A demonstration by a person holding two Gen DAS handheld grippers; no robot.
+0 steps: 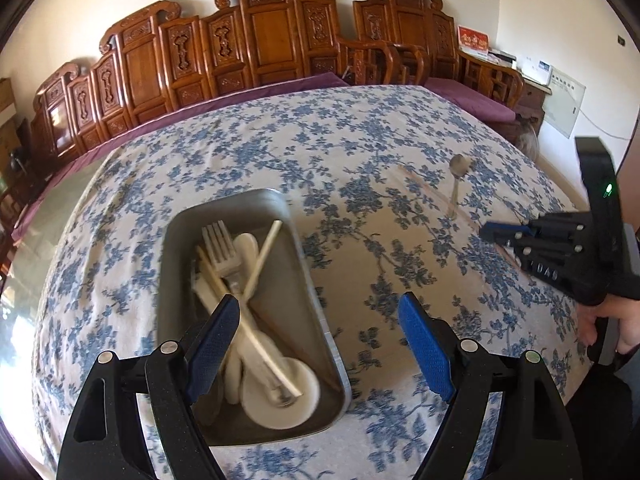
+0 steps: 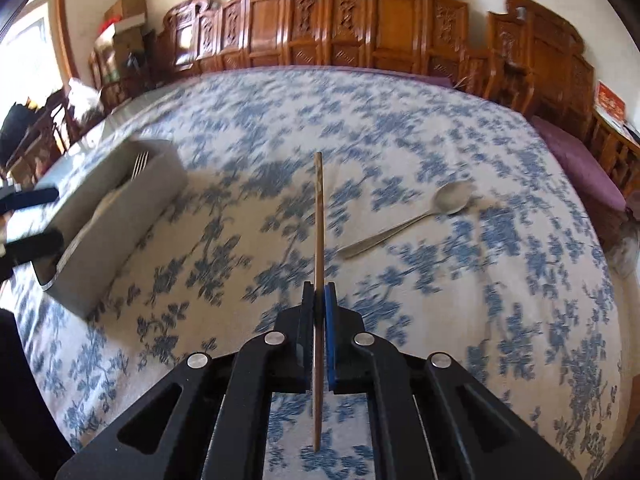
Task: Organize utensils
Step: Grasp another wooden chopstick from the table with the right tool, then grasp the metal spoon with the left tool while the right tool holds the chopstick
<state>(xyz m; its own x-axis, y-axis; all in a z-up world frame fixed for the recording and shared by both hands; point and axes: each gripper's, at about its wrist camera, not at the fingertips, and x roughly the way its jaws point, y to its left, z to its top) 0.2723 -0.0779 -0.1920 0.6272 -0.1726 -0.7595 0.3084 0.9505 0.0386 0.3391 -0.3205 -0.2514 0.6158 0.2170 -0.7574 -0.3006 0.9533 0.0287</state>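
Wooden chopstick (image 2: 319, 216), clamped in the right gripper (image 2: 319, 292), its long axis toward twelve o'clock. Grey tray (image 2: 120, 208) lies at ten o'clock, below the released left gripper (image 1: 316, 328). Metal spoon (image 2: 408, 220) rests on the surface at one o'clock.

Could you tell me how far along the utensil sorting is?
Done: a fork and white utensils lie in the grey tray. In hand: the right gripper is shut on a chopstick. Left: the metal spoon lies on the tablecloth. The left gripper is open, empty.
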